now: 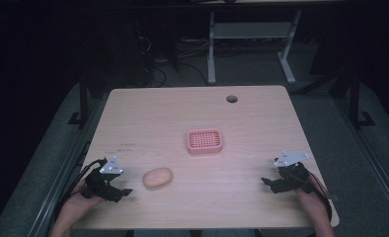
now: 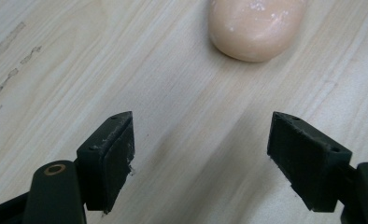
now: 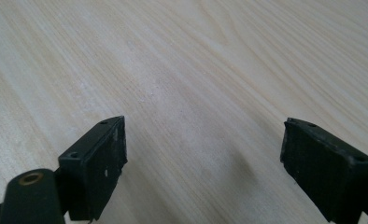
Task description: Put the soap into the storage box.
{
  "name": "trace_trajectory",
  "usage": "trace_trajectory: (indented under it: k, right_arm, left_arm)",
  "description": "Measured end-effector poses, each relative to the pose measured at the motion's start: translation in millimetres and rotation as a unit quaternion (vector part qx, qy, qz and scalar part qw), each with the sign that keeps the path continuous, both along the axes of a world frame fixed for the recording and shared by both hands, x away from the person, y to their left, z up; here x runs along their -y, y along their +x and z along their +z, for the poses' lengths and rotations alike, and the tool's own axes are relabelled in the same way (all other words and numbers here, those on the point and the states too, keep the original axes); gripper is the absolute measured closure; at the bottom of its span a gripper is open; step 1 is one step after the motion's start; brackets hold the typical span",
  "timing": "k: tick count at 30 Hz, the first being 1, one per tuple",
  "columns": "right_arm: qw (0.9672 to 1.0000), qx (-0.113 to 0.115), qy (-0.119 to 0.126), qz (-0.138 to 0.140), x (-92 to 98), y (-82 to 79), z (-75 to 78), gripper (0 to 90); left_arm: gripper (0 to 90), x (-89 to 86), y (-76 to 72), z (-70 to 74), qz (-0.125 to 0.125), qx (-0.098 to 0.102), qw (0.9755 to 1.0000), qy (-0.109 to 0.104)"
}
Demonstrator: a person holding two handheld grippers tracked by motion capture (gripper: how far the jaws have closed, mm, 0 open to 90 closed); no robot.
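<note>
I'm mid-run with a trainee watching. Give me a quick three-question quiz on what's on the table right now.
1. True or false: the soap bar lies inside the pink tray.
2. Which gripper is nearer the soap bar: A) left gripper B) right gripper?
3. Fill in: in the left gripper view and the right gripper view, the jaws of both grippers stand ____ with nothing between them.

Key
1. False: it lies on the bare table, nearer the person than the tray and to its left.
2. A
3. open
</note>
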State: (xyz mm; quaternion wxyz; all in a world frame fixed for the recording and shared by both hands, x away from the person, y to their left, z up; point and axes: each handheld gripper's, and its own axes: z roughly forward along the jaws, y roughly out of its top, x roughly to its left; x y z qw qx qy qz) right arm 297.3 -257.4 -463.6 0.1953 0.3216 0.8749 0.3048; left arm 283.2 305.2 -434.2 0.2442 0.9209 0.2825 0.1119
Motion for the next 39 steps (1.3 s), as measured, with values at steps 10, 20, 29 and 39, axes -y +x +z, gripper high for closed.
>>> trace_trajectory:
  k: [10, 20, 29, 39]
  right_arm:
    - [1.0, 0.002, 0.0, 0.001, -0.3, -0.5, 0.5, 14.0]
    - [1.0, 0.002, 0.003, 0.002, -0.5, -0.6, 0.6, 13.9]
    - [1.0, 0.002, 0.002, 0.003, 0.1, 0.0, 0.4, 13.9]
    - [1.0, 0.0, 0.006, 0.004, 0.4, 1.2, -0.5, 13.9]
  left_arm:
    - [22.6, 5.3, -1.4, 1.3, -0.009, 0.002, 1.0, 0.001]
    - [22.0, 11.2, -1.7, 2.2, -0.017, 0.003, 0.9998, 0.01]
    - [21.3, 17.1, -0.8, 3.5, -0.022, 0.003, 0.9997, 0.012]
    - [21.0, 21.5, 1.0, 4.8, -0.026, 0.007, 0.9995, 0.016]
